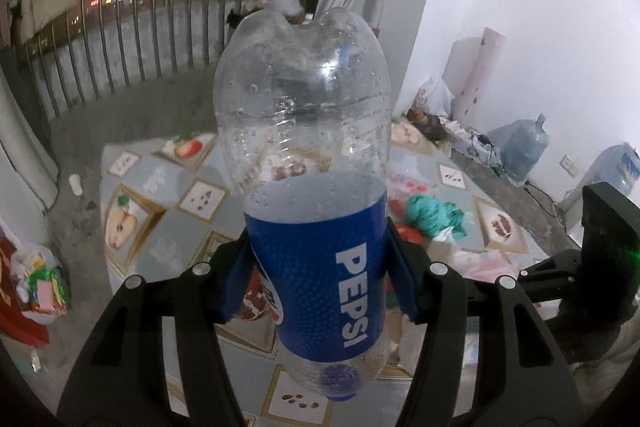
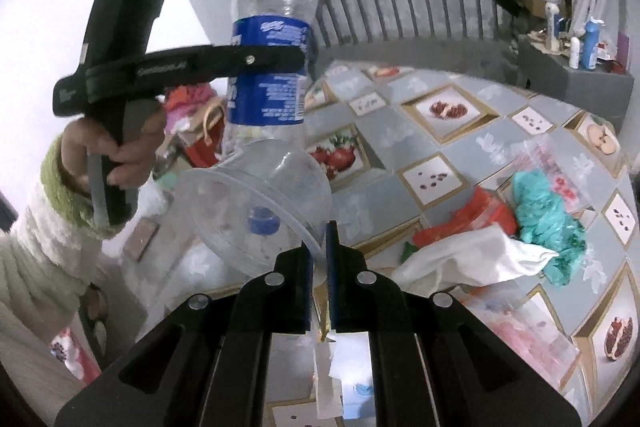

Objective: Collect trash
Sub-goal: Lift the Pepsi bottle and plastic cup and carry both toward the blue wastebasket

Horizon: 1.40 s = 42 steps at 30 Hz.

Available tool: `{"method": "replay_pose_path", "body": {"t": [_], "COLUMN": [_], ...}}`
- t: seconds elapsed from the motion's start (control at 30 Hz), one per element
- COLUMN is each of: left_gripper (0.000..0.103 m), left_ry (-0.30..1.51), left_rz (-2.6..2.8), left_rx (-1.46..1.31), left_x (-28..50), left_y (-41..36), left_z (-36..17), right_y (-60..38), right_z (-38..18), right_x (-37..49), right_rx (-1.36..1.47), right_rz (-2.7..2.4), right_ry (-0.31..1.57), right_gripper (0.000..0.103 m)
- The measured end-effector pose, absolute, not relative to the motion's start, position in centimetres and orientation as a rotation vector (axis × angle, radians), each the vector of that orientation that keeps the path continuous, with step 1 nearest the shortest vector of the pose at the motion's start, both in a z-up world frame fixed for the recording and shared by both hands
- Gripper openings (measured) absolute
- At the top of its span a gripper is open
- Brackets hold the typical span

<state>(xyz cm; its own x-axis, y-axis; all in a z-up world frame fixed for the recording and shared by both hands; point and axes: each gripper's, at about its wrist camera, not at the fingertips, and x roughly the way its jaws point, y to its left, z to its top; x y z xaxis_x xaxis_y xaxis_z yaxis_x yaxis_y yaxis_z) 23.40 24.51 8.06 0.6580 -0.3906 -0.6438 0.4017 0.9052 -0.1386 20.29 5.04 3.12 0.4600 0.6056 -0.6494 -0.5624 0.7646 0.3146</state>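
Clear plastic Pepsi bottle (image 1: 316,187) hangs cap-down, clamped at its blue label by the left gripper (image 1: 320,267), while the right gripper (image 2: 318,267) pinches a clear cup (image 2: 256,211) by the rim at its eleven o'clock, apparently both lifted off the littered table (image 2: 400,187) for binning

bottle cap (image 2: 262,219) blurred behind cup (image 2: 256,203)
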Motion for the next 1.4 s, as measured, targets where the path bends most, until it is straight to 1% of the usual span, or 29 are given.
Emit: {"method": "replay_pose_path", "body": {"t": [0.3, 0.6, 0.97, 1.4], "left_gripper": [0.056, 0.056, 0.056, 0.056], "left_ry": [0.646, 0.583, 0.556, 0.663], "left_rz": [-0.489, -0.609, -0.78, -0.92], "left_rx": [0.049, 0.08, 0.136, 0.205], "left_x": [20.4, 19.3, 18.7, 20.3], "left_y": [21.6, 16.3, 5.0, -9.3], "left_z": [11.7, 14.1, 14.8, 12.6], "right_y": [0.7, -5.8, -16.2, -28.4], "right_z": [5.8, 6.4, 6.3, 3.2], "right_x": [17.9, 15.1, 10.5, 5.7], "right_rx": [0.125, 0.214, 0.313, 0.468], "right_rz": [0.654, 0.504, 0.27, -0.026], "right_ry": [0.736, 0.671, 0.596, 0.535], "right_gripper": [0.006, 0.006, 0.006, 0.006]}}
